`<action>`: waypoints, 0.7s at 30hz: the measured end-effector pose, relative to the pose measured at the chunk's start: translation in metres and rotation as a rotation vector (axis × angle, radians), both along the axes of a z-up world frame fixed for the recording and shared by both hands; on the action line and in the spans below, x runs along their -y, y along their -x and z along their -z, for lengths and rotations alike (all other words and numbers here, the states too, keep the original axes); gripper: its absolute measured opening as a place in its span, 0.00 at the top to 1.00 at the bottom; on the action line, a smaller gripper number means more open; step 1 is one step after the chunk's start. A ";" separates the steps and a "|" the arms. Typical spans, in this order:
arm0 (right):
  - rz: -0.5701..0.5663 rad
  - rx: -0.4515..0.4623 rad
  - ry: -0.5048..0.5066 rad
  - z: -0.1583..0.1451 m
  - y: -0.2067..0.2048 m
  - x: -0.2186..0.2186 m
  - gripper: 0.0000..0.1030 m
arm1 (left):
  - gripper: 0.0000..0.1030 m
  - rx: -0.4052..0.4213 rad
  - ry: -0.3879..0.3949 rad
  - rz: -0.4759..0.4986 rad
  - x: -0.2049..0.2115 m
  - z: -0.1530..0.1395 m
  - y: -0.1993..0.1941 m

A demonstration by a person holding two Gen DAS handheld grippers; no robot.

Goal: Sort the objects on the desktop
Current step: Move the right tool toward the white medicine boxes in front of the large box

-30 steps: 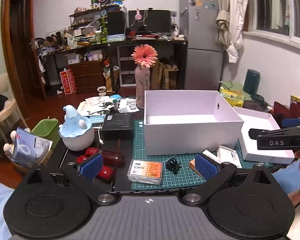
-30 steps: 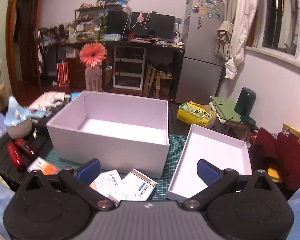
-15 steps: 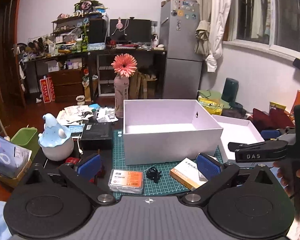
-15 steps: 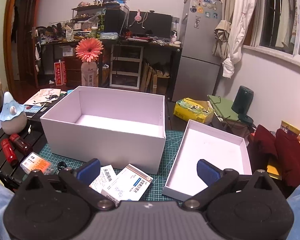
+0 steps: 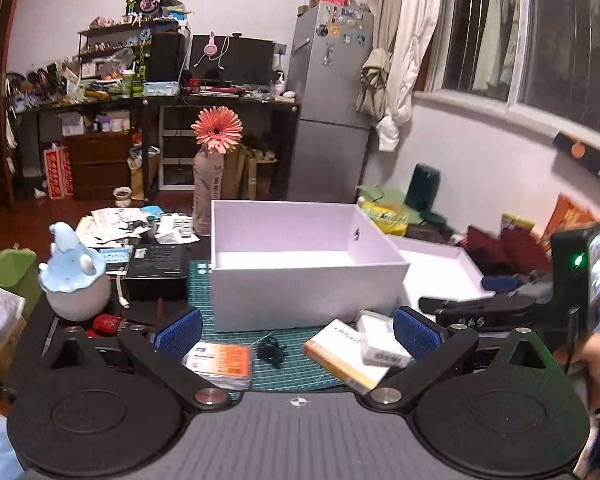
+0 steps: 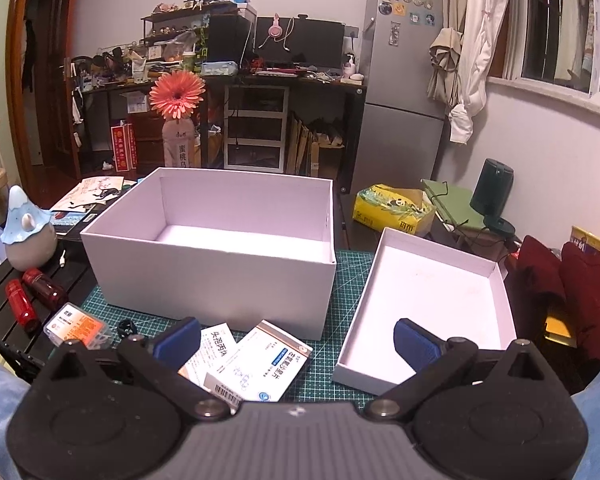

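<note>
White box (image 6: 212, 276) empty, sorting not begun; both grippers (image 5: 296, 330) (image 6: 296, 338) wide open, holding nothing; next grab medicine pkt (image 6: 260, 362).

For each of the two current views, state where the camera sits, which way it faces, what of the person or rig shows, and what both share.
Left wrist: behind the open left gripper, facing the white box across the green mat; right gripper and a hand show at right.
Right wrist: behind the open right gripper, facing the box and lid; blue-clad legs at the lower corners.
Shared: box, medicine cartons, orange-labelled case.
</note>
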State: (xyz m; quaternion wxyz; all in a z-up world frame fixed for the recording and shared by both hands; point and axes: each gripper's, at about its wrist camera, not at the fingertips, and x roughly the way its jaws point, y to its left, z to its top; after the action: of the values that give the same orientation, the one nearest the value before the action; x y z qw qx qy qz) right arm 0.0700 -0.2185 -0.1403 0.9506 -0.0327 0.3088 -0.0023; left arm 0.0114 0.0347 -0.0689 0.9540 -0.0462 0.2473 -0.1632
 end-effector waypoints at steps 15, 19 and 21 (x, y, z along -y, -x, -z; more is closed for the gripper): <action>0.020 0.022 -0.120 0.001 0.002 0.020 0.00 | 0.00 0.051 0.128 0.009 -0.033 -0.015 -0.017; 0.018 0.028 -0.149 0.000 0.003 0.023 0.00 | 0.00 0.065 0.120 -0.015 -0.041 -0.012 -0.022; 0.026 0.031 -0.143 0.000 0.003 0.022 0.00 | 0.00 0.076 0.089 -0.021 -0.040 -0.010 -0.023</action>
State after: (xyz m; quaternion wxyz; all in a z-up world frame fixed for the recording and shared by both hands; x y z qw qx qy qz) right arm 0.0669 -0.2405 -0.1402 0.9551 0.0393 0.2937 0.0068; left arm 0.0343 0.0748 -0.0592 0.9614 -0.0850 0.2027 -0.1657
